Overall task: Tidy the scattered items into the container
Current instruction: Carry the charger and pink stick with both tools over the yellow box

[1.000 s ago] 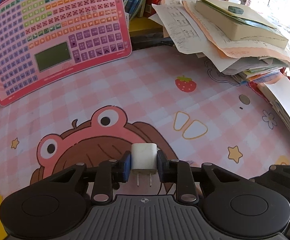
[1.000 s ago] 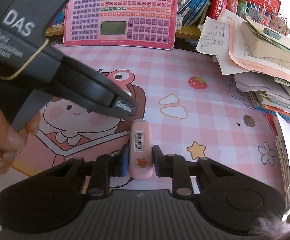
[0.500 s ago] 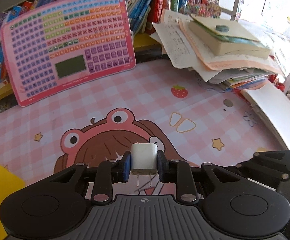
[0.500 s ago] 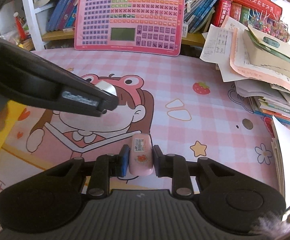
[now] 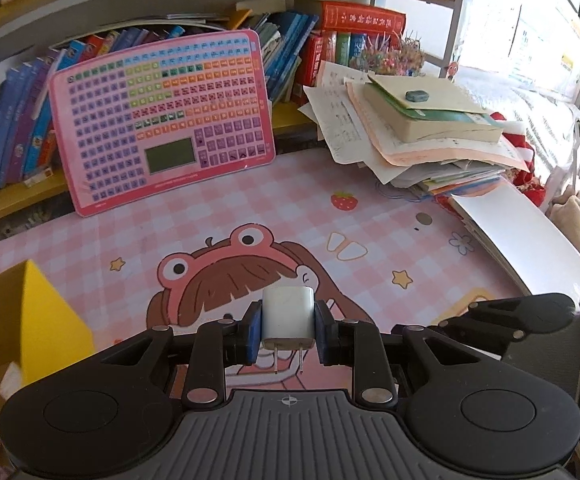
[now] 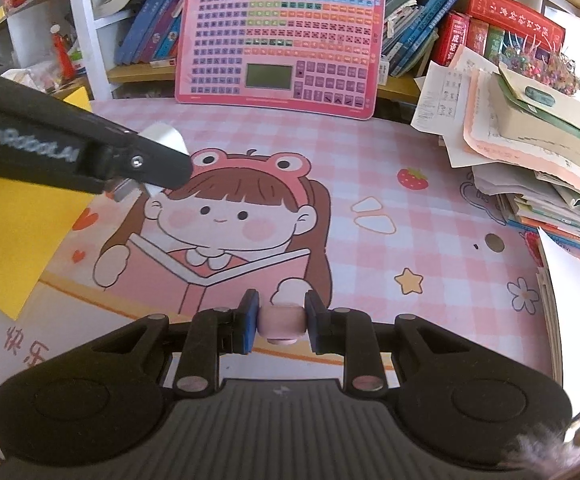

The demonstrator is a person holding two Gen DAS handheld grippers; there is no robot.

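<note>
A pink checked desk mat [image 6: 370, 168] printed with a cartoon girl in a frog hood covers the desk. At the far edge a pink learning tablet [image 5: 166, 120] with rows of coloured keys leans against a low wooden shelf [image 6: 142, 74] packed with blue and red books [image 6: 506, 20]. On the right a heap of papers and notebooks [image 5: 422, 136] spreads over the mat, with a thick book on top. Strong daylight comes through a window [image 5: 530, 20] at the far right. A white shelf upright [image 6: 80, 28] stands at the far left.
</note>
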